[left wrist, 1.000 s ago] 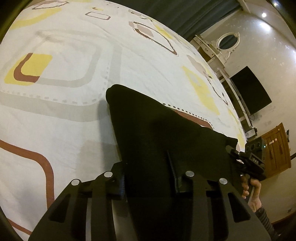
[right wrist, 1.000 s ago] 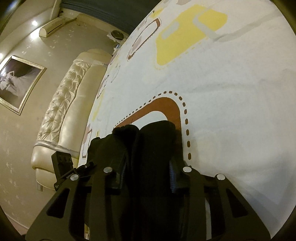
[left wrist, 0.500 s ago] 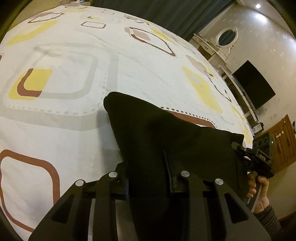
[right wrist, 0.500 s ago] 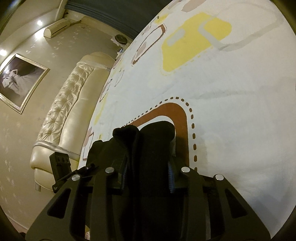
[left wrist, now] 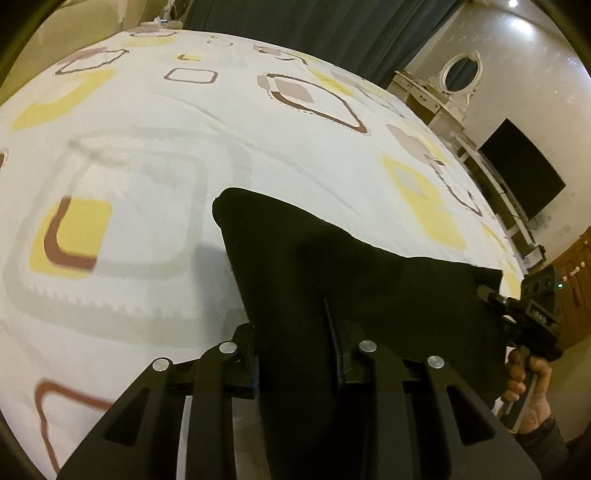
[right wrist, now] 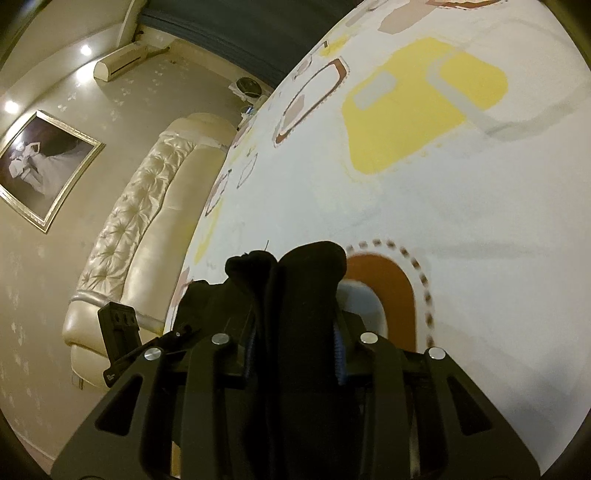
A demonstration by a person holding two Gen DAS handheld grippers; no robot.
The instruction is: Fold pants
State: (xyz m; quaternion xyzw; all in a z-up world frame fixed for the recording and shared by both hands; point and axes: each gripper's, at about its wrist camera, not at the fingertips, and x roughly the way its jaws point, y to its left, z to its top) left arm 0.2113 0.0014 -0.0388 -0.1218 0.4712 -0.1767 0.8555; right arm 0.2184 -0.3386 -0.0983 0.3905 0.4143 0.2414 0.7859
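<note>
Since a second ago both cameras have risen and tipped back: more of the far bed and the dark curtain (left wrist: 332, 26) now shows from the left wrist, and the black cloth's far corner sits lower in that view.

Largest is the bed (left wrist: 155, 122), covered by a white sheet printed with yellow, brown and grey rounded squares. Its cream tufted headboard (right wrist: 136, 206) runs along the wall in the right wrist view, under a framed picture (right wrist: 40, 166). A dark television (left wrist: 521, 166) stands against the far wall.

Black pants (left wrist: 332, 266) hang stretched between the two grippers above the sheet. The left gripper (left wrist: 295, 343) is clamped on one end of the cloth; the right gripper (right wrist: 293, 350) is clamped on a bunched fold (right wrist: 295, 273) at the other end.
</note>
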